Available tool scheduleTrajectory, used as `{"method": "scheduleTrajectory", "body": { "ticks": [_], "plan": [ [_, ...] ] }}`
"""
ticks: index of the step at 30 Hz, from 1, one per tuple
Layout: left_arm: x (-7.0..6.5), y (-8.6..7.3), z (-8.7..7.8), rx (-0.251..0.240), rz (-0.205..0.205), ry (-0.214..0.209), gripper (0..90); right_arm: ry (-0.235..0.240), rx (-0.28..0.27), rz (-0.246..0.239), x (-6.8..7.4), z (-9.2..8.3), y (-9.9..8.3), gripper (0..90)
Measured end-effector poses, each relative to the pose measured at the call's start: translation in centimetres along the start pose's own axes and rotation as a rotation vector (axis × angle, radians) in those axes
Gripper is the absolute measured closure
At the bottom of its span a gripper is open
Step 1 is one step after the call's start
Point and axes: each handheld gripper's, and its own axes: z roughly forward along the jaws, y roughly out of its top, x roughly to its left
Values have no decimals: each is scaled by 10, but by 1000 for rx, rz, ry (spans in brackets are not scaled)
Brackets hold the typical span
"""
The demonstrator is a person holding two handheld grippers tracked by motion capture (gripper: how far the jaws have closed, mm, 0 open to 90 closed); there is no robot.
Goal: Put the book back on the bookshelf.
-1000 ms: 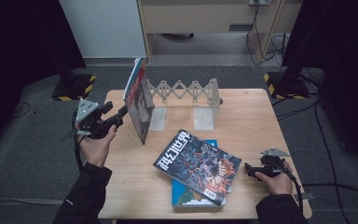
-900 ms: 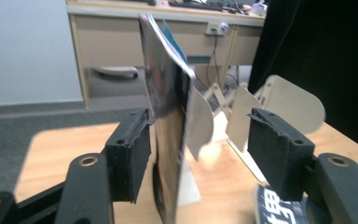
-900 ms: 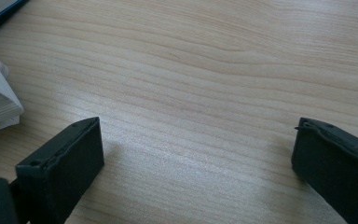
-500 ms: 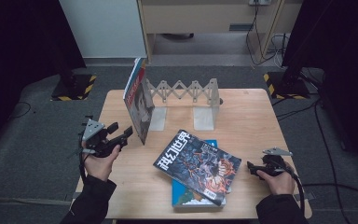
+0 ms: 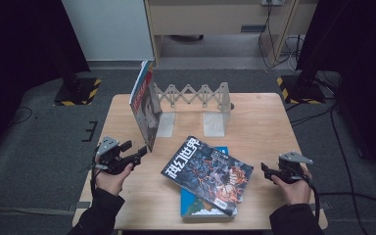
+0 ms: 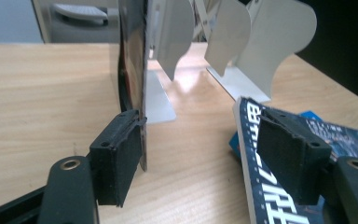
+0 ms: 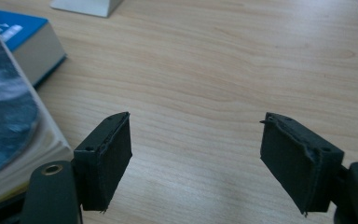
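my left claw (image 5: 138, 152) has just been opening, nothing between its jaws, low beside the upright book (image 5: 145, 105) leaning on the expanding rack (image 5: 194, 95). my right claw (image 5: 265, 170), just narrowing around nothing, hovers by the dark magazine (image 5: 208, 172) on the surface (image 5: 259, 122). one nudge from my left could topple that book.

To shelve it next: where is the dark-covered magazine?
In the high view, the dark-covered magazine lies front-centre on the wooden table, atop a blue book.
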Motion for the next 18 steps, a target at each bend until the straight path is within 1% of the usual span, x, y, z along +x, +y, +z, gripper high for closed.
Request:
{"method": "scheduleTrajectory", "body": {
  "ticks": [2, 4, 7, 13, 18],
  "plan": [
    [-1, -5, 3, 7, -6, -10, 292, 15, -11, 3, 3, -3, 2, 248],
    [-2, -10, 7, 32, -9, -22, 289, 29, -23, 7, 6, -6, 4, 248],
    [-6, -17, 15, 62, 8, -30, 283, 48, -33, 1, 10, -9, 6, 253],
    [-15, -26, 26, 108, 34, -72, 283, 83, -38, -20, 20, -10, 8, 251],
    [-19, -33, 33, 144, 28, -114, 285, 104, -46, -30, 28, -12, 10, 250]
  ]
}}
